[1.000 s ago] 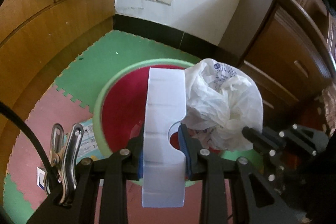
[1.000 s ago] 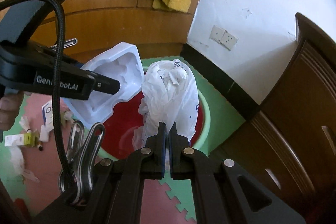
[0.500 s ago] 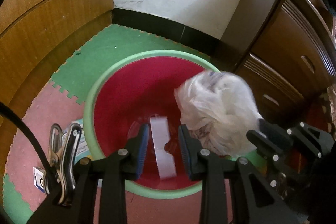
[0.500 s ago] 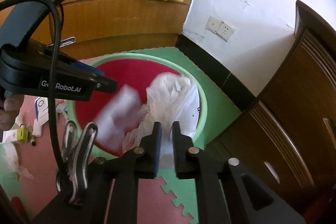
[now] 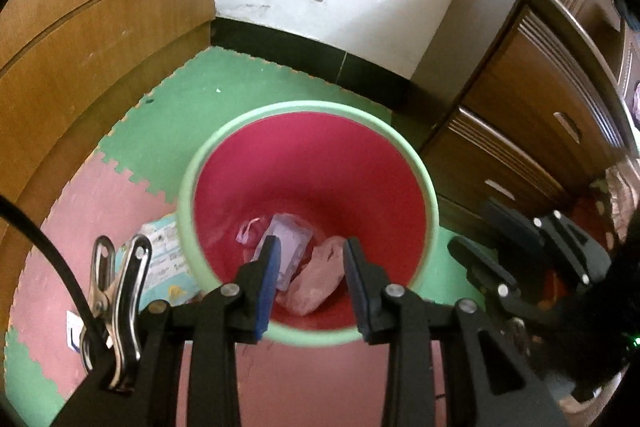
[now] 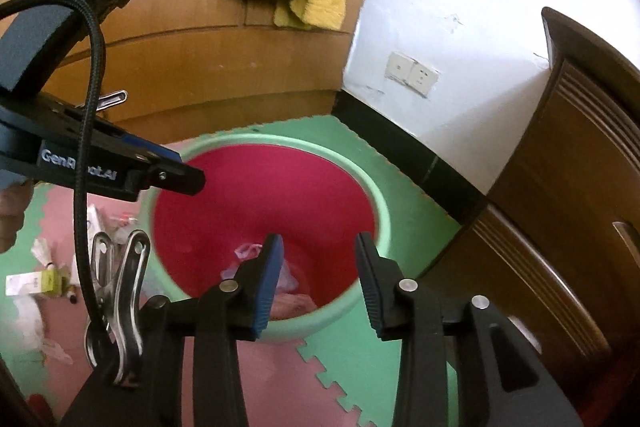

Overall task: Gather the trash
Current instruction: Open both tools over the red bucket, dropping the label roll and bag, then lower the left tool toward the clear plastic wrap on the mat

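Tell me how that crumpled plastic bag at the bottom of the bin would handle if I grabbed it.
The plastic bag looks thin and wrinkled, so probably floppy and light. It would likely collapse between the gripper's fingers rather than hold shape, and its film may be slippery.

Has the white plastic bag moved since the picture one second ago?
Yes. The plastic bag has dropped from the bin's rim height to the bottom of the bin. The right gripper, whose jaws have just been opening, holds nothing now.

Smooth plastic bin (glossy inside), matt foam floor mat
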`<action>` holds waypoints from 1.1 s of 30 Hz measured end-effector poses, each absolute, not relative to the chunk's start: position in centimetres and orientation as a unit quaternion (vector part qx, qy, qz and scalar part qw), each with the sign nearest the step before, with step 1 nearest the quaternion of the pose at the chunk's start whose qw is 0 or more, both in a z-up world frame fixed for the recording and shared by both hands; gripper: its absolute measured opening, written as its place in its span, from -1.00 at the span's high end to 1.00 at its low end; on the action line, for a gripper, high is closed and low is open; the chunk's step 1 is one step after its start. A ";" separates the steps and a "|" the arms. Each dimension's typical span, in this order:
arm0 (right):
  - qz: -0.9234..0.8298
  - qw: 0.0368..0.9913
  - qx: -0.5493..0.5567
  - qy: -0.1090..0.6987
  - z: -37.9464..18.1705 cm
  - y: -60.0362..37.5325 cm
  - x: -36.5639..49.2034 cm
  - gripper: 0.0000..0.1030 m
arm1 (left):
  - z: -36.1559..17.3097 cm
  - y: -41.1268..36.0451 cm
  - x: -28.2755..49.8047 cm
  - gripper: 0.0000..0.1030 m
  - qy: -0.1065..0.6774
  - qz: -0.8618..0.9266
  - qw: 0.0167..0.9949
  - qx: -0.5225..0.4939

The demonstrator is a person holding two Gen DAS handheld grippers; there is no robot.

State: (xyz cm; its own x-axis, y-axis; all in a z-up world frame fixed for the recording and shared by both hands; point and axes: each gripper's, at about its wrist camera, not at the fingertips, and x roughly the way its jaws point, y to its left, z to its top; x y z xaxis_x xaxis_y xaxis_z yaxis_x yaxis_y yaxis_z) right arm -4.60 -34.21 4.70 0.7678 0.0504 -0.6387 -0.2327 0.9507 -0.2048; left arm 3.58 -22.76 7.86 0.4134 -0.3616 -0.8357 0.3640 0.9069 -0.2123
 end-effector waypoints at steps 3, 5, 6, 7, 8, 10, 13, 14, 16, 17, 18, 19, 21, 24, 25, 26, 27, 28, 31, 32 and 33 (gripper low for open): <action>0.093 0.932 -0.126 0.326 5.1 -33.9 -5.0 0.26 | 8.7 -21.0 3.1 0.35 0.503 -0.207 0.839 -0.007; 0.104 0.935 -0.119 0.319 5.5 -33.7 -5.3 0.26 | 9.6 -19.0 2.9 0.35 0.500 -0.194 0.844 -0.018; 0.110 0.936 -0.117 0.312 5.8 -33.5 -5.6 0.25 | 10.1 -18.0 2.8 0.35 0.497 -0.187 0.847 -0.025; 0.117 0.938 -0.117 0.305 6.1 -33.2 -5.9 0.25 | 10.4 -17.2 2.7 0.35 0.495 -0.183 0.849 -0.031; 0.125 0.939 -0.118 0.297 6.3 -32.9 -6.1 0.25 | 10.7 -16.2 2.6 0.35 0.494 -0.176 0.850 -0.037; 0.143 0.940 -0.118 0.286 6.6 -32.2 -6.6 0.24 | 11.3 -14.1 2.3 0.35 0.492 -0.160 0.855 -0.045; 0.169 0.937 -0.128 0.279 6.8 -30.8 -7.2 0.20 | 11.7 -11.2 1.7 0.35 0.489 -0.138 0.860 -0.048; 0.175 0.935 -0.135 0.277 6.7 -30.2 -7.3 0.19 | 11.6 -10.4 1.6 0.35 0.489 -0.133 0.861 -0.051; 0.188 0.929 -0.155 0.277 6.3 -28.8 -7.4 0.19 | 11.3 -8.6 1.2 0.35 0.496 -0.125 0.857 -0.062; 0.192 0.927 -0.160 0.280 6.1 -28.3 -7.4 0.19 | 11.2 -7.8 1.0 0.35 0.499 -0.123 0.855 -0.066; 0.199 0.922 -0.169 0.285 5.7 -27.4 -7.4 0.19 | 11.0 -7.1 0.8 0.35 0.503 -0.120 0.853 -0.070; 0.205 0.919 -0.174 0.288 5.5 -27.0 -7.3 0.19 | 10.7 -6.3 0.5 0.35 0.506 -0.116 0.852 -0.071; 0.219 0.912 -0.184 0.293 5.1 -25.7 -7.2 0.19 | 10.3 -5.1 0.2 0.35 0.509 -0.107 0.851 -0.070; 0.249 0.899 -0.187 0.308 4.5 -23.7 -6.9 0.19 | 9.5 -3.0 -0.7 0.35 0.517 -0.096 0.848 -0.069; 0.259 0.895 -0.185 0.312 4.3 -23.1 -6.7 0.19 | 9.2 -2.5 -0.9 0.35 0.520 -0.096 0.846 -0.070; 0.268 0.891 -0.183 0.317 4.1 -22.5 -6.5 0.19 | 8.9 -1.9 -1.2 0.35 0.523 -0.096 0.844 -0.071; 0.280 0.887 -0.179 0.322 3.8 -21.7 -6.3 0.19 | 8.5 -1.2 -1.6 0.35 0.527 -0.094 0.842 -0.070; 0.292 0.881 -0.179 0.328 3.5 -20.8 -6.1 0.19 | 8.0 -0.4 -2.1 0.35 0.530 -0.091 0.840 -0.068; 0.318 0.865 -0.200 0.332 2.4 -18.3 -6.7 0.19 | 6.3 1.7 -3.4 0.35 0.545 -0.075 0.833 -0.059; 0.323 0.862 -0.208 0.332 2.1 -17.7 -7.0 0.19 | 5.6 2.6 -3.9 0.35 0.552 -0.067 0.829 -0.059; 0.333 0.855 -0.219 0.331 1.6 -16.8 -7.3 0.19 | 4.8 3.5 -4.4 0.35 0.558 -0.060 0.826 -0.062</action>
